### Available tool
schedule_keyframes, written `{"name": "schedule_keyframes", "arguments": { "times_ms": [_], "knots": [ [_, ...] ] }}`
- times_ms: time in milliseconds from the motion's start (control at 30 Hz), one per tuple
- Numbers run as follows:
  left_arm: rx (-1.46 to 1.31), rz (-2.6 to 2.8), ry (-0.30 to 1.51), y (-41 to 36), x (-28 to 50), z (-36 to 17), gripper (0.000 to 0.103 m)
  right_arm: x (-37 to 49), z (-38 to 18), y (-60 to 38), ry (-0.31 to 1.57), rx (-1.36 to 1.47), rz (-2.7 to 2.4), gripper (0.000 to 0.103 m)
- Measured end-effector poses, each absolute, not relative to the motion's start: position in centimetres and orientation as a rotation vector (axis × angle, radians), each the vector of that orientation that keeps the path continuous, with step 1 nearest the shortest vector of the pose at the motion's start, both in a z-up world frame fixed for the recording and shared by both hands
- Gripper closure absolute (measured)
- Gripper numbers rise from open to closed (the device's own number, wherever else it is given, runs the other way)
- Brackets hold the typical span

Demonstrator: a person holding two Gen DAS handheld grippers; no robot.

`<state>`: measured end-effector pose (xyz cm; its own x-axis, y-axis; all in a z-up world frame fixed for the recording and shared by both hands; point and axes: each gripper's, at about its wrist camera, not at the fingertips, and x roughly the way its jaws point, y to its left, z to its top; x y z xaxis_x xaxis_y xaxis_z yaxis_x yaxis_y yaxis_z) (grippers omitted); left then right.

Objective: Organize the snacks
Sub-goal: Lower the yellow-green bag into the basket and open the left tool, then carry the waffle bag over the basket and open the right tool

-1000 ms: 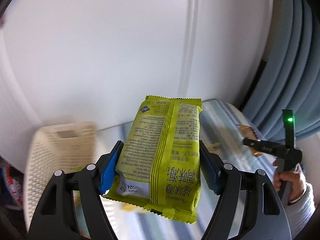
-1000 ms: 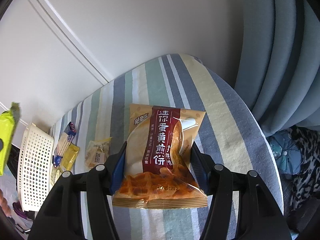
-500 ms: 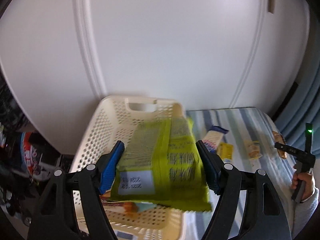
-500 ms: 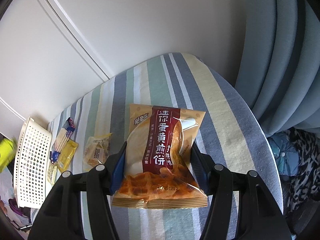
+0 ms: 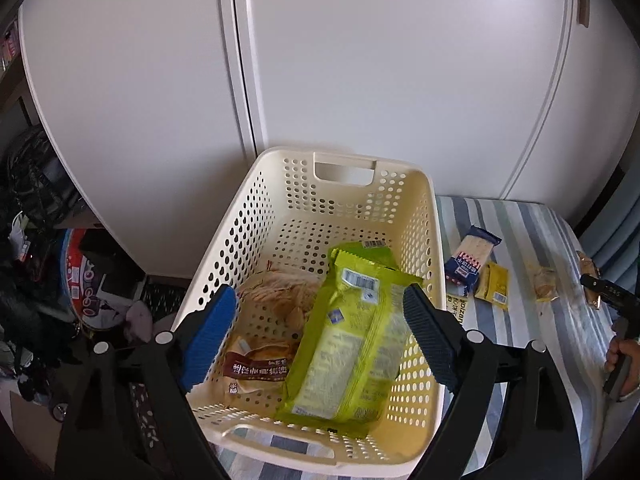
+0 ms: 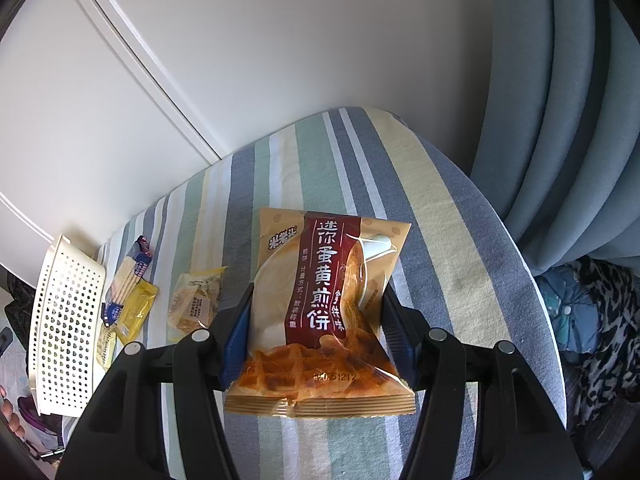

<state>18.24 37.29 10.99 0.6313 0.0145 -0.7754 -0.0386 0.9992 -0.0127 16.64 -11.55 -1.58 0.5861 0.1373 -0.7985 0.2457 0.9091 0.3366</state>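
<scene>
My left gripper (image 5: 318,326) is open above the cream perforated basket (image 5: 256,200). A lime green snack packet (image 5: 352,340) lies inside the basket, free of the blue pads, beside a brown waffle packet (image 5: 258,366) and another pale packet (image 5: 280,292). My right gripper (image 6: 318,338) is shut on a brown and orange waffle packet (image 6: 324,308), held above the striped cloth (image 6: 432,216). On the cloth near the basket (image 6: 66,320) lie a blue cracker packet (image 6: 130,276), a yellow packet (image 6: 136,314) and a small clear-wrapped pastry (image 6: 196,304).
White cabinet doors (image 5: 360,60) stand behind the basket. Grey-blue curtains (image 6: 568,80) hang at the right. Clutter (image 5: 40,280) sits on the floor left of the basket. A hand (image 5: 622,356) holding the other gripper shows at the right edge of the left wrist view.
My left gripper swung left over the basket, opened, and the lime green packet dropped in. The right gripper kept hold of its waffle packet and barely shifted.
</scene>
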Motion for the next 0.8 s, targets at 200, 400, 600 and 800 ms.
{"name": "schedule_keyframes", "arguments": {
  "times_ms": [200,400,600,800],
  "knots": [
    [-0.031,0.025,0.821,35.8,16.3,11.9,0.008,16.4,-1.4,-12.1,0.944,0.48,-0.048,0.044],
    [-0.026,-0.03,0.774,32.5,14.1,12.5,0.008,16.1,-1.2,-12.5,0.938,0.517,-0.028,0.044],
    [-0.079,-0.009,0.722,31.9,11.4,13.0,0.005,15.7,-0.1,-11.8,0.912,0.524,0.013,0.044],
    [-0.158,0.151,0.632,33.7,8.2,12.1,0.003,15.5,2.2,-9.7,0.868,0.493,0.079,0.044]
  ]
}}
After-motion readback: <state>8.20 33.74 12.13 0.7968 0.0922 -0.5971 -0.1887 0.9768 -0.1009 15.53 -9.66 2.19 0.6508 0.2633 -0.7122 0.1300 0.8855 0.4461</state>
